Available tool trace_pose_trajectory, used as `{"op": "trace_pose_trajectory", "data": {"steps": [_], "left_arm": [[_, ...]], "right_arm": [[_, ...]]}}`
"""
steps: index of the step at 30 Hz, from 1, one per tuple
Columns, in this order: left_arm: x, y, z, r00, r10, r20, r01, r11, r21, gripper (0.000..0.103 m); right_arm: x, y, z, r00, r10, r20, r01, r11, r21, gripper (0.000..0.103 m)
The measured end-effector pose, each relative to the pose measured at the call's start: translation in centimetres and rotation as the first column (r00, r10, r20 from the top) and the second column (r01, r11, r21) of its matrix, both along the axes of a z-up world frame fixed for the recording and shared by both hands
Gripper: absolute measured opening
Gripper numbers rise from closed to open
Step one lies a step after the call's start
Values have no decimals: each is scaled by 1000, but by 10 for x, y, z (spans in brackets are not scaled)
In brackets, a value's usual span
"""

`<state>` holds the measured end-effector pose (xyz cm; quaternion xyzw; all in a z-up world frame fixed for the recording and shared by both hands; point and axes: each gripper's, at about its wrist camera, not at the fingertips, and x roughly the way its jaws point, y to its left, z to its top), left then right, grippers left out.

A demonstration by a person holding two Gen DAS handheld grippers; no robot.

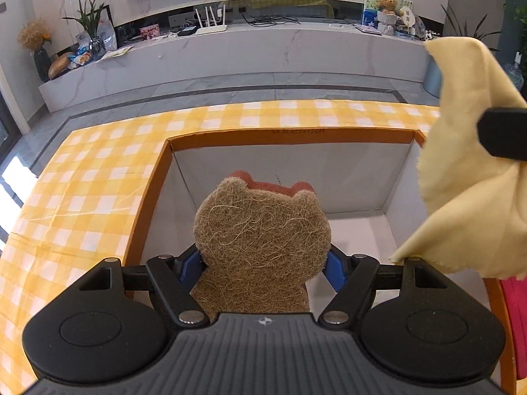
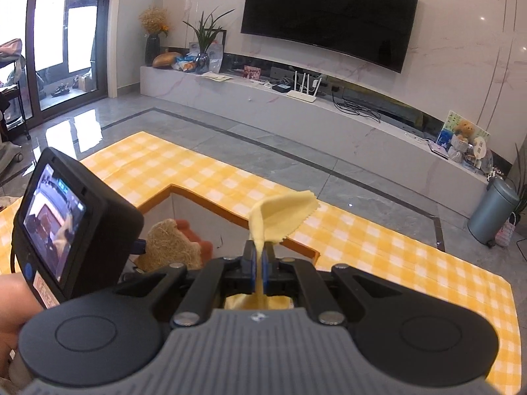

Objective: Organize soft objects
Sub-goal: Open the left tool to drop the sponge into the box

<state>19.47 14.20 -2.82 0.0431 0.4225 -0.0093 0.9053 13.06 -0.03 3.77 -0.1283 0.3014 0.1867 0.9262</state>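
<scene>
While the bear-shaped scrub sponge (image 1: 262,243) sits between the left claw (image 1: 263,265) fingers over the open orange-rimmed box (image 1: 290,135), jaws spread wide at its sides, the right claw (image 2: 260,260) is clamped on a yellow cloth (image 2: 283,212) over the box's right edge. Box sits on the checked tabletop (image 1: 82,191).

My left gripper (image 1: 263,265) points steeply downward, its blue pads (image 1: 189,265) spread wide on either side of the bear-shaped scrubber (image 1: 262,233), which sits between them; whether they press on it I cannot tell. My right gripper (image 2: 260,256) tilts downward less steeply, its jaws closed tight with the yellow cloth (image 2: 280,212) pinched between the pads. In the right wrist view, a bare part of my hand (image 2: 13,309) shows at the lower left edge, behind the left gripper's body.
</scene>
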Motion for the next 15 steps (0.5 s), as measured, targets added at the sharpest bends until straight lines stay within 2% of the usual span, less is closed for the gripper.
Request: {"op": "trace_pose_trajectory", "data": {"steps": [5,8,10,15], "left_arm": [[4,0,0,1000,26,-2,-26,1000,10,91],[1,3,5,996,85,-1,-85,996,7,93],[-1,8,10,993,114,-16,-115,993,-33,93],[-13,22,27,996,88,16,-84,984,-158,93]], "right_arm": [[1,-4,-1,1000,-15,-1,15,1000,1,1],[-2,-8,-1,1000,-21,-7,21,1000,7,1],[-2,-8,0,1000,-17,-5,17,1000,0,1],[-3,-10,3,1000,-23,0,23,1000,-3,1]]}}
